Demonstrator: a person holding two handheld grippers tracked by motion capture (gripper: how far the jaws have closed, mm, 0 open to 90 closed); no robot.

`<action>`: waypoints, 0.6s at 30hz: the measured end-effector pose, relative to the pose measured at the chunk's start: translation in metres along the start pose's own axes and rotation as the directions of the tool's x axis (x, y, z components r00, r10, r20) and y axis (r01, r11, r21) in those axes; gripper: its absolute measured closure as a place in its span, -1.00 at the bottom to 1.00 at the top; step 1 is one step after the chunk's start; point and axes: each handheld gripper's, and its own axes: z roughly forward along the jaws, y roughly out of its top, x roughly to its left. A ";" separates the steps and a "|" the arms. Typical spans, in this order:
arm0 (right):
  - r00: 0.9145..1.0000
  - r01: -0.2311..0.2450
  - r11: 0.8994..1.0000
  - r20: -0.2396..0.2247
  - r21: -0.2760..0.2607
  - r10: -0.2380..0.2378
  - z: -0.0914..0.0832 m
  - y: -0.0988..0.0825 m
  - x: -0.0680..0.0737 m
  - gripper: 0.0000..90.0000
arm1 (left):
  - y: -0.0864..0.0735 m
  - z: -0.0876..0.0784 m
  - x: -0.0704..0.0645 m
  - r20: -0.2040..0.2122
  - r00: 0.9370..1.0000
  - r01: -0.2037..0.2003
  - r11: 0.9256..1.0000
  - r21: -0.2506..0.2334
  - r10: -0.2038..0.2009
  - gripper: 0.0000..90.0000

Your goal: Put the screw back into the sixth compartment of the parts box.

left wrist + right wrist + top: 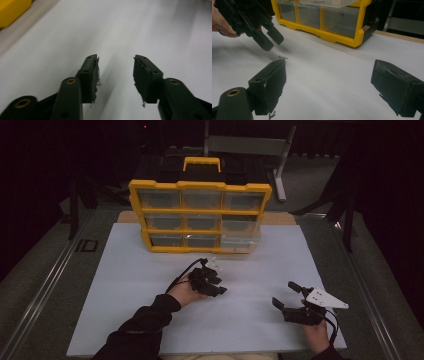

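My left gripper [220, 290] is held low over the middle of the white sheet [130, 285], jaws pointing right and down. In the left gripper view its jaws [115, 62] stand apart with bare sheet between them. In the right gripper view the left gripper [273, 42] hangs just above a tiny grey piece [280, 57] lying on the sheet; what it is I cannot tell. My right gripper [284, 294] rests near the front right of the sheet, jaws [329, 72] wide open and empty.
A yellow organizer [200, 212] with clear drawers and a yellow handle stands at the back of the sheet. Its lower right drawer [241, 240] is pulled out a little. Dark floor and metal stands surround the table.
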 end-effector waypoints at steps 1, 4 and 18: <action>1.000 0.000 1.000 0.001 0.001 0.000 0.000 0.000 0.000 -0.72 | 0.000 0.002 0.000 -0.005 1.000 0.003 1.000 0.005 -0.003 0.31; 1.000 0.001 1.000 -0.002 0.001 -0.001 0.001 0.000 0.000 -0.72 | -0.001 0.006 0.001 -0.017 1.000 0.007 1.000 0.012 -0.007 0.39; 1.000 -0.001 1.000 -0.001 0.002 0.001 0.000 0.000 0.000 -0.72 | -0.008 0.022 0.007 -0.045 0.999 -0.012 0.996 0.084 0.016 0.69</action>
